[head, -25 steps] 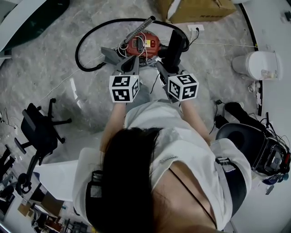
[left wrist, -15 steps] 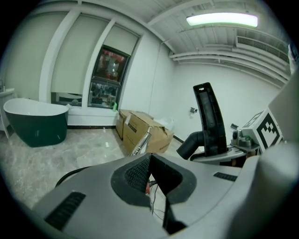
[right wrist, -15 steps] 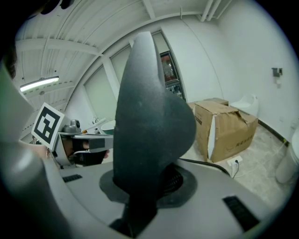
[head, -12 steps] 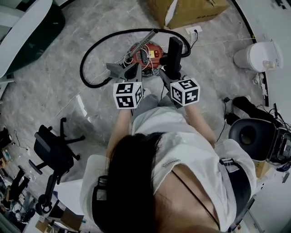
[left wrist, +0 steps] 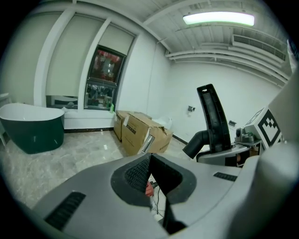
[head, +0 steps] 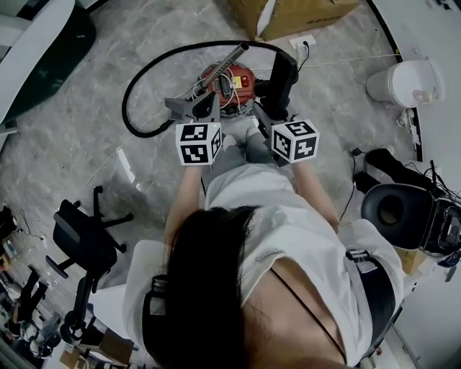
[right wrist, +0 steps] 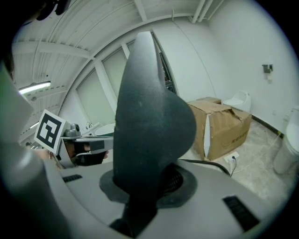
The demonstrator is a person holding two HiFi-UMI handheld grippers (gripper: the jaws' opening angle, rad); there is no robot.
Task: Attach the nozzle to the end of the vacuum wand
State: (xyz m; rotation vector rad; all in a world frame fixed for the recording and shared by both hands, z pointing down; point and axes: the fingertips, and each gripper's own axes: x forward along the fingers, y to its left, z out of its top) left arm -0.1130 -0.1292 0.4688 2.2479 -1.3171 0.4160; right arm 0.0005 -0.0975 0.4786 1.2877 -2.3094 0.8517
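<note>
In the head view my right gripper [head: 272,108] is shut on the black vacuum nozzle [head: 281,70], which stands upright out of its jaws. The nozzle [right wrist: 149,121] fills the right gripper view, and the right gripper [right wrist: 149,186] clamps its lower part. My left gripper [head: 205,107] is shut on nothing, just left of the right one. Beyond both lies the red vacuum body [head: 229,78] with its metal wand [head: 225,55] and looping black hose [head: 137,79]. From the left gripper [left wrist: 150,161] I see the nozzle [left wrist: 212,116] at the right.
A torn cardboard box [head: 302,14] stands behind the vacuum, also in the left gripper view as the box [left wrist: 140,133]. A green bathtub [left wrist: 30,130] sits far left. A white toilet [head: 403,83], a black stool [head: 392,209] and an office chair [head: 83,238] ring the marble floor.
Both grippers have drifted a little sideways together above the vacuum. The nozzle stays in the right gripper and the left stays shut.
</note>
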